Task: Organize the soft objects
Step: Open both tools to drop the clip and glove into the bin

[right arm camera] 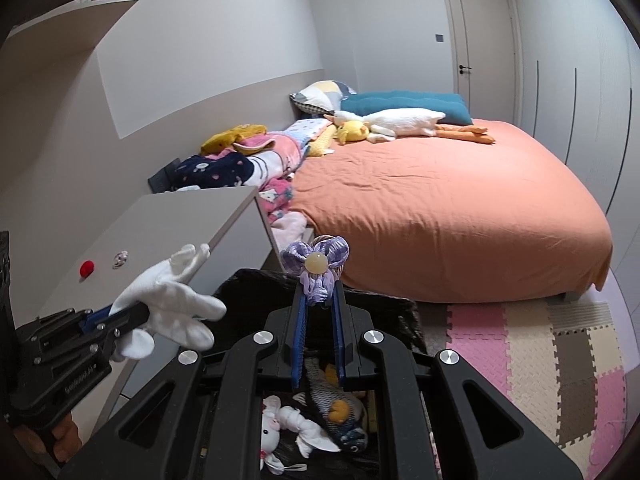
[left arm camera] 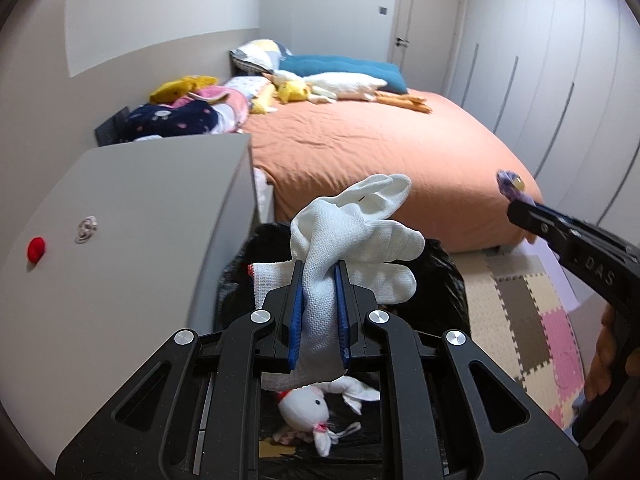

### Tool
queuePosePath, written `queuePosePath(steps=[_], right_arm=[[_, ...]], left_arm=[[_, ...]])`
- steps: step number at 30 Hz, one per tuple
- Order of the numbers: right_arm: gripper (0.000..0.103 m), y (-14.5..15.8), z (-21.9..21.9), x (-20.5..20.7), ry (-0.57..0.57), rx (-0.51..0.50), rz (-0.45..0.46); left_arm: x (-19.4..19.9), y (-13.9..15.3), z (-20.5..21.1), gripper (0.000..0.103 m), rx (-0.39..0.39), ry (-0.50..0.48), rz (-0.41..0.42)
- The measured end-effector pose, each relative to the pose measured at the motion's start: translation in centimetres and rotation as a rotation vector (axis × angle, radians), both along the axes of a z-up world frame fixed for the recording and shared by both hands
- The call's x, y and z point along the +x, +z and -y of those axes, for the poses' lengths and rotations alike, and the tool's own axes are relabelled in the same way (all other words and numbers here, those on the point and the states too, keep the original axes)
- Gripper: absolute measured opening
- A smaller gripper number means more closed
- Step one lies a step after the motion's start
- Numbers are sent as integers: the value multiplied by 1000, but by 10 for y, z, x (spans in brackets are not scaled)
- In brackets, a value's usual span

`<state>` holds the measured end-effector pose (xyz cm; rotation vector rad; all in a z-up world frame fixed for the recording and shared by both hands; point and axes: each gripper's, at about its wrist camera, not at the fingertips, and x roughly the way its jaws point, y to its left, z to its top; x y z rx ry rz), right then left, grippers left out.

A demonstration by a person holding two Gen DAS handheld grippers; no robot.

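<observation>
My left gripper is shut on a white knit glove, held up over a black bin. The glove also shows at the left of the right wrist view, clamped in the left gripper. My right gripper is shut on a purple fabric bow with a pale bead, above the same black bin. The bow shows at the right in the left wrist view. Inside the bin lie a white bunny doll and a grey plush fish.
A grey cabinet top on the left carries a red pompom and a small silver item. An orange bed with plush toys and piled blankets fills the back. Foam puzzle mats cover the floor at right.
</observation>
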<state>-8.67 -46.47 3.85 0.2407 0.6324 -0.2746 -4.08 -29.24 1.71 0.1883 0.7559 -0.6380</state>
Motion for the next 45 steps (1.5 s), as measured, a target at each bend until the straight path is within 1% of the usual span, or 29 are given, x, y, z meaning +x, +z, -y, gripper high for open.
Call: queuePosePath(steps=[1,2,3,4,5,6,7,9,15,27,35,45], right_arm=[[14,0,1,1,-7,0,-6],[30,-1,3,1,-16,2,-11],[40,-1,4,2,-31,8,-16],[57,0,4,4,-42,10,-14],[64,1,5,2,-54,9,-6],[67,2,5,1,-63,5,3],[73,2,6,1,-69,1,11],[75,3,5,0,-79,-5,20],[75,3,6,-1,-73,1,23],[75,-1,0,5,-59,14,18],[75,-2,-10,27,-24,20,10],[75,-2,-41,71,60,12,-11]], left_arm=[[-1,-2,2,17,8,-18,-9],[-3,-5,5,23,27,-36,-17],[-4,-7,6,55,47,-44,-19],[-5,-9,9,92,67,-49,-14],[-9,-11,9,96,77,-56,15],[-14,-11,8,96,82,-64,59],[-17,-12,8,96,92,-71,80],[-20,-13,9,96,114,-92,95],[-17,-13,7,96,107,-84,72],[-7,-16,5,96,120,-68,62],[10,-17,-8,96,127,-28,49],[39,-13,-41,96,124,52,29]])
